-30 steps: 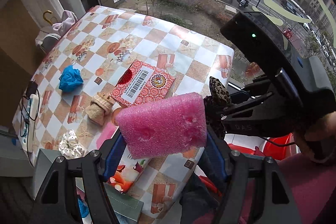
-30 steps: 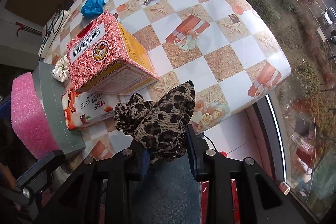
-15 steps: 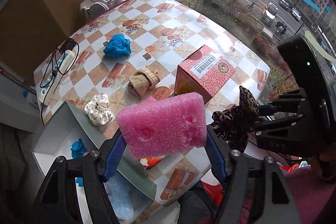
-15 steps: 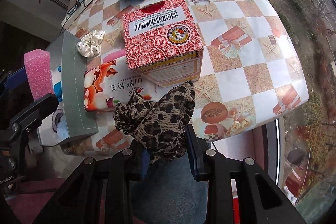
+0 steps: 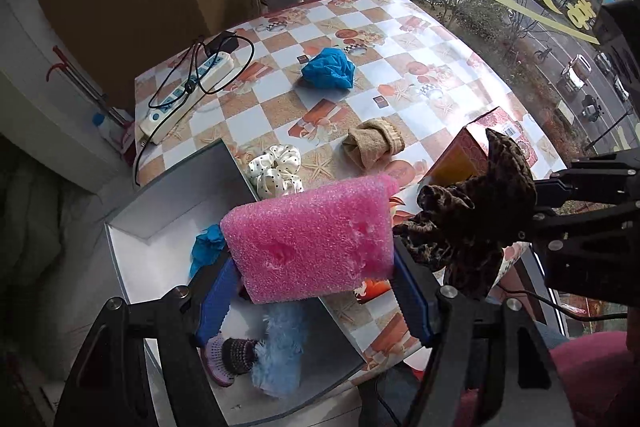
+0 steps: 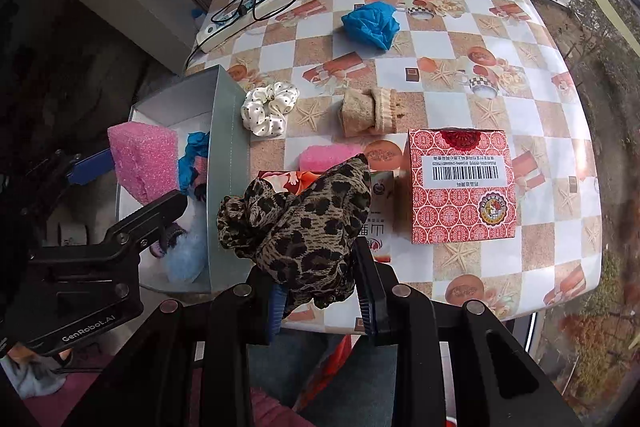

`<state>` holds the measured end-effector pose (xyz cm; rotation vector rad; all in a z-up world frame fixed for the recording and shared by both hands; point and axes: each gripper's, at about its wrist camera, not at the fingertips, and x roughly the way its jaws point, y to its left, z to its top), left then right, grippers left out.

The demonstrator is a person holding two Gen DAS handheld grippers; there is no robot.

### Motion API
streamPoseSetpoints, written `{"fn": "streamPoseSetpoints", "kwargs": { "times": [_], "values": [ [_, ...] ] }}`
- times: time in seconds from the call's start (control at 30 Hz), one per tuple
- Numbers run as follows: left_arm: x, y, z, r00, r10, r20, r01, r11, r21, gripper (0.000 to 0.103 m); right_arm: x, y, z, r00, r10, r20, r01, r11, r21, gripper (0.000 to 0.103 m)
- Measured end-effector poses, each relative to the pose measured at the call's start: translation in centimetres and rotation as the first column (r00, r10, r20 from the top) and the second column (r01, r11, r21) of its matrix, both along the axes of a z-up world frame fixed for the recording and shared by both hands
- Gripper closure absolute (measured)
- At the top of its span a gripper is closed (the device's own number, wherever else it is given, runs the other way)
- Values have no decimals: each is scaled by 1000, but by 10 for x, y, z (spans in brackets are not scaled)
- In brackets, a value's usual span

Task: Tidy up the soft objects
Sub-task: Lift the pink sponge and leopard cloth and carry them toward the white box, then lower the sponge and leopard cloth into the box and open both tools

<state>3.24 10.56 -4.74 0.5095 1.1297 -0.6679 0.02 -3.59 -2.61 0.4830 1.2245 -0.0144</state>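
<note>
My left gripper (image 5: 312, 291) is shut on a pink foam sponge (image 5: 308, 239) and holds it above the open grey box (image 5: 168, 195) at the table's left edge; the sponge also shows in the right wrist view (image 6: 144, 163). My right gripper (image 6: 320, 291) is shut on a leopard-print scrunchie (image 6: 300, 223), held above the table's near edge; it also shows in the left wrist view (image 5: 468, 219). Inside the box lie a blue cloth (image 5: 204, 247), a fluffy light-blue piece (image 5: 280, 355) and a purple knitted piece (image 5: 228, 351).
On the checked table lie a white dotted scrunchie (image 6: 270, 109), a beige rolled sock (image 6: 368, 111), a blue crumpled cloth (image 6: 372, 23), another pink sponge (image 6: 328, 157), a red carton (image 6: 460, 183), a flat orange pack (image 6: 380, 227) and a power strip (image 6: 248, 15).
Both grippers have swung left with their loads. The pink sponge has come from over the table to over the open box. The scrunchie has moved toward the box wall.
</note>
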Motion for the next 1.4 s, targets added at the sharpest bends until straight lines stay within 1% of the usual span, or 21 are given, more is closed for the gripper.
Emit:
{"fn": "streamPoseSetpoints", "kwargs": {
  "times": [0.1,0.2,0.4,0.53,1.1,1.4],
  "values": [
    [4,16,-4,999,46,-11,-46,999,4,28,16,16,10,999,36,21,-36,999,-7,71],
    [7,29,-6,996,87,-12,-87,996,4,28,26,31,14,998,64,30,-64,998,5,71],
    [11,50,-8,988,154,-5,-154,988,7,28,33,53,4,991,134,-11,-134,991,7,71],
    [14,59,-11,983,185,-15,-185,983,6,28,36,61,2,986,164,-21,-164,986,4,71],
    [17,66,-17,979,200,-35,-200,980,0,28,44,69,-2,980,193,-53,-194,981,-1,71],
    [19,69,-18,977,208,-38,-208,978,2,28,48,72,-3,977,206,-55,-206,978,0,71]
  ]
}}
